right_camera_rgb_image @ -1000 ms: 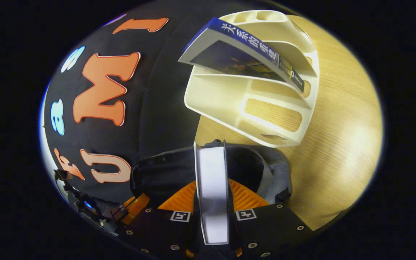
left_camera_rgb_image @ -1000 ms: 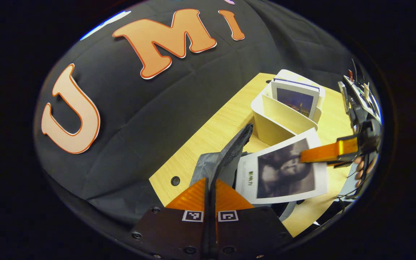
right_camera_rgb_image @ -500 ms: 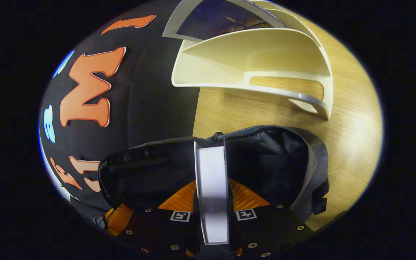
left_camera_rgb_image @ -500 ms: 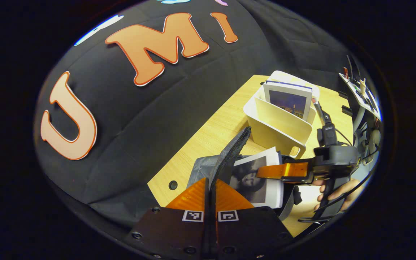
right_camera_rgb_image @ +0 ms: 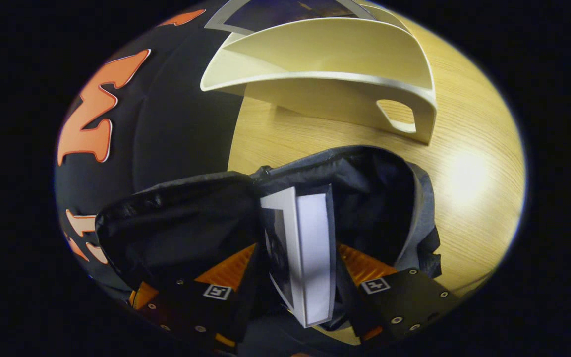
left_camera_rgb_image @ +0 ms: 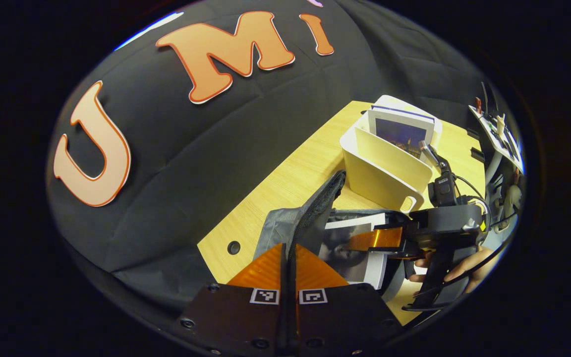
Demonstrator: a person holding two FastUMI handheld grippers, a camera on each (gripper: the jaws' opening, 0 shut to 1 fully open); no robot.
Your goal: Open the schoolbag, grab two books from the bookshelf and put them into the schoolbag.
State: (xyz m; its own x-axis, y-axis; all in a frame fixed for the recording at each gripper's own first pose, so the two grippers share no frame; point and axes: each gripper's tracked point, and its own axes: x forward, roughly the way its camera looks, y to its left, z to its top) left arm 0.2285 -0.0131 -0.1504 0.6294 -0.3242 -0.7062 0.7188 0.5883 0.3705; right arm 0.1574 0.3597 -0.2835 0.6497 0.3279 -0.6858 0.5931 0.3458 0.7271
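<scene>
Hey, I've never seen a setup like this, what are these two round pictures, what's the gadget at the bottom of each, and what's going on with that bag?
A person holds a two-finger gripper in each hand, and each carries a fisheye camera looking along its own fingers. In the left gripper view, the left gripper is pinched shut on the edge of the schoolbag, holding it open. In the right gripper view, the right gripper has its fingers spread around a book that sits in the bag's mouth. A cream bookshelf with another book stands on the wooden table.
</scene>
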